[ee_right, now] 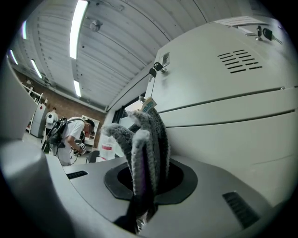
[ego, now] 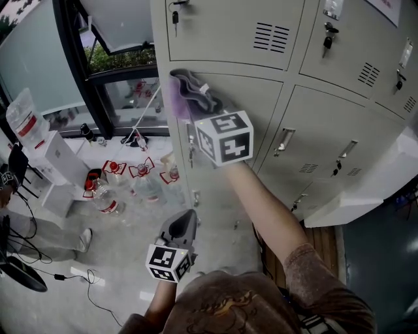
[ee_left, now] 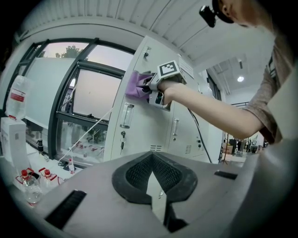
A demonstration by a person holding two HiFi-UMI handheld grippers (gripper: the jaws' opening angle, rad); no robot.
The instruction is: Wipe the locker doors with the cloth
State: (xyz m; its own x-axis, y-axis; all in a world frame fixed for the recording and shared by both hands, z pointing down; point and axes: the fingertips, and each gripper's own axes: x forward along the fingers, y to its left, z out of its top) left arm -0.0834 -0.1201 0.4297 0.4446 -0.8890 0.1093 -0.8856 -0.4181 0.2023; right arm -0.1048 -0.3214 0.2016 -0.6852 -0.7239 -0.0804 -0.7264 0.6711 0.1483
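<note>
A grey and purple cloth (ego: pixel 189 94) is pressed on the upper left corner of a beige locker door (ego: pixel 261 111). My right gripper (ego: pixel 196 114) is shut on the cloth, whose folds (ee_right: pixel 144 139) stick up from between the jaws and hide the fingertips. The same door (ee_right: pixel 233 116) runs close along the right of the right gripper view. My left gripper (ego: pixel 185 218) hangs low in front of the lockers, away from the doors, shut with nothing in it. From the left gripper view I see the cloth (ee_left: pixel 137 86) and the right gripper (ee_left: pixel 151 88) up on the locker (ee_left: pixel 139 125).
Keys (ego: pixel 175 16) hang in several locks. Water bottles (ego: pixel 108 196) and cables (ego: pixel 65 277) lie on the floor at left, by a white box (ego: pixel 55 163) and a dark-framed window (ego: pixel 117 85). A white ledge (ego: pixel 353 202) juts out at right. A person (ee_right: pixel 70 135) stands far off.
</note>
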